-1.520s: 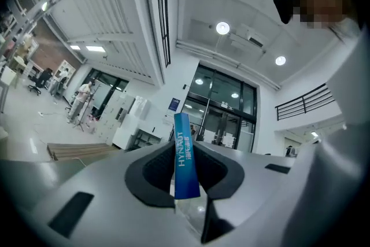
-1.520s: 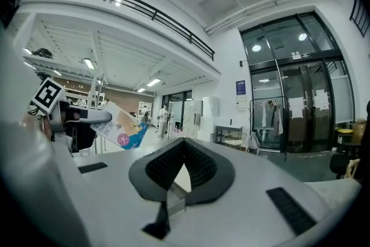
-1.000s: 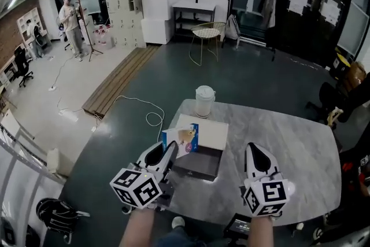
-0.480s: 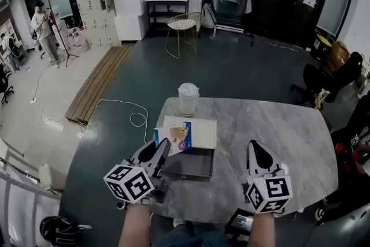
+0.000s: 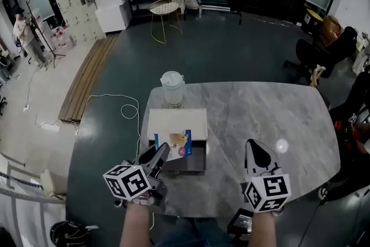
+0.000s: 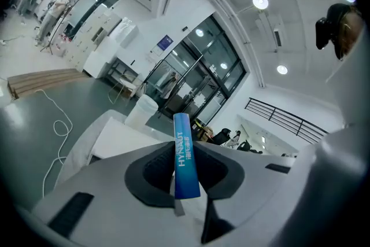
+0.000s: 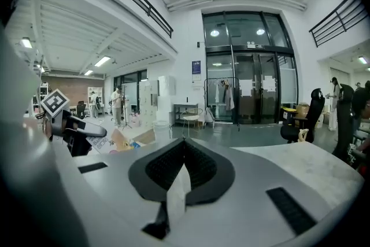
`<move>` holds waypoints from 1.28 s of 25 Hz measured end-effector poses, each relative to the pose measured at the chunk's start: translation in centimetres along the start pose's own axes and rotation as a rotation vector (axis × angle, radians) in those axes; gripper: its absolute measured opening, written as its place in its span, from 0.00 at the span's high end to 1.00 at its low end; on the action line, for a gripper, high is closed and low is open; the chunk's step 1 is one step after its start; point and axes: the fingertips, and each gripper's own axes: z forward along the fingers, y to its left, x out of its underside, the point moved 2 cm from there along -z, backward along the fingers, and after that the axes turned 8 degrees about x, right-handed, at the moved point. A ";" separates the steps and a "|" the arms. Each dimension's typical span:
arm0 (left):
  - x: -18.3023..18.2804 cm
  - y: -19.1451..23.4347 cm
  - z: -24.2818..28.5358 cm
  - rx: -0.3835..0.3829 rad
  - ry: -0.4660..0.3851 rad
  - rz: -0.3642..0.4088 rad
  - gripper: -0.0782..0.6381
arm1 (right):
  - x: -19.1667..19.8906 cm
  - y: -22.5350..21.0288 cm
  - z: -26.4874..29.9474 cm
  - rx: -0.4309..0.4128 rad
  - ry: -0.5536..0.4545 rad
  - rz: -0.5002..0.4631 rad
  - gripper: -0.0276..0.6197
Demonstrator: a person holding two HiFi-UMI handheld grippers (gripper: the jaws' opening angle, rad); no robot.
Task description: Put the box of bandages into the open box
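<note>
The bandage box (image 5: 173, 144), blue and white with a picture on its face, is held upright in my left gripper (image 5: 161, 154), whose jaws are shut on it. In the left gripper view its blue edge (image 6: 185, 160) stands clamped between the pads. It hangs over the left part of the open box, whose dark tray (image 5: 195, 162) lies in front of its white raised lid (image 5: 179, 121). My right gripper (image 5: 258, 154) hovers over the marble table (image 5: 272, 113) right of the open box, shut with nothing in it (image 7: 184, 146).
A white lidded cup (image 5: 172, 88) stands behind the open box near the table's far left edge. A dark device (image 5: 240, 222) sits at the near edge below my right gripper. A white cable (image 5: 124, 110) lies on the floor to the left, and chairs stand off to the right.
The head view has swung, so the whole table now shows. My left gripper still holds the bandage box, now slightly lower against the open box's lid. The right gripper has kept its place.
</note>
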 end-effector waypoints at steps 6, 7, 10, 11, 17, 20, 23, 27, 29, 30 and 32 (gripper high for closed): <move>4.0 1.4 1.0 -0.039 0.086 -0.073 0.78 | 4.2 -1.2 -0.3 0.009 0.091 0.012 0.92; 4.6 1.5 1.3 -0.041 0.100 -0.086 0.78 | 4.8 -1.5 -0.4 0.013 0.104 0.016 0.92; 6.5 2.1 1.8 -0.070 0.152 -0.118 0.78 | 6.0 -2.7 -0.6 0.022 0.132 0.025 0.92; 7.0 2.5 2.0 -0.089 0.168 -0.126 0.78 | 6.2 -3.0 -0.6 0.024 0.137 0.026 0.92; 8.5 4.1 4.1 -0.169 0.205 -0.201 0.78 | 6.2 -4.9 -0.2 0.033 0.144 0.036 0.92; 9.3 4.6 5.0 -0.195 0.244 -0.216 0.78 | 5.8 -5.1 0.2 0.024 0.140 0.029 0.92; 10.1 5.1 5.8 -0.209 0.276 -0.248 0.78 | 5.1 -5.2 0.9 0.016 0.128 0.032 0.92; 10.8 5.6 6.4 -0.236 0.297 -0.275 0.78 | 4.6 -5.0 1.7 0.003 0.118 0.038 0.92; 10.9 5.8 6.6 -0.251 0.305 -0.265 0.78 | 4.7 -4.9 2.0 -0.004 0.120 0.044 0.92; 11.0 5.9 6.7 -0.264 0.313 -0.255 0.78 | 4.7 -4.8 2.0 -0.006 0.121 0.045 0.92; 11.2 6.1 6.6 -0.295 0.331 -0.233 0.76 | 4.6 -4.8 2.1 -0.008 0.122 0.046 0.92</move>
